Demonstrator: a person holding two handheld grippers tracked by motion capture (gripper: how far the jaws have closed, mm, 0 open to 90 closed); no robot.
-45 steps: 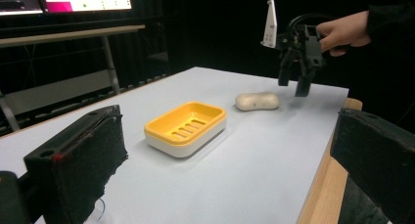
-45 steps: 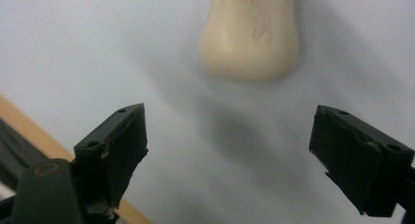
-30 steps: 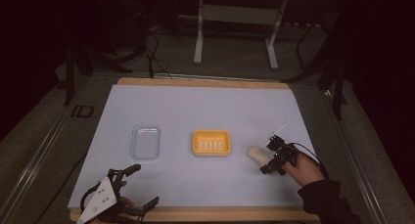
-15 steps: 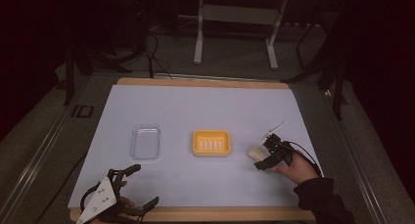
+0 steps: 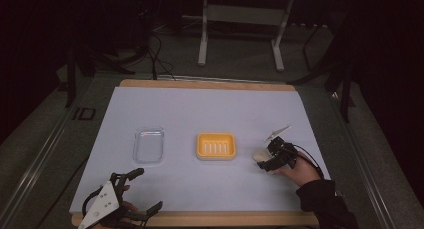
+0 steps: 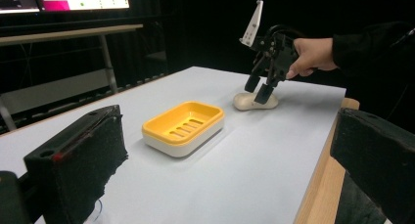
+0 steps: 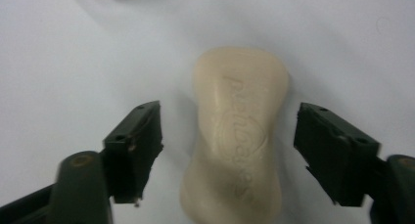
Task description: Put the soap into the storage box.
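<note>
Jaws of the right gripper [image 5: 266,161] are spread wide on either side of a cream soap bar [image 7: 237,136], neither touching it — the bar lies flat on the white worktop [image 5: 210,109], just beside a yellow soap dish [image 5: 216,146]. The left gripper [image 5: 131,189] is held wide open and empty at the near edge — beyond, a dark room.

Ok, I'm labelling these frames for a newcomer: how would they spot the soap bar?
Start at the white table and find the yellow soap dish in its middle. Just right of it, apart from it, lies the soap bar, between the open jaws of the right claw. It is the only cream, waisted lump, with embossed lettering.
</note>
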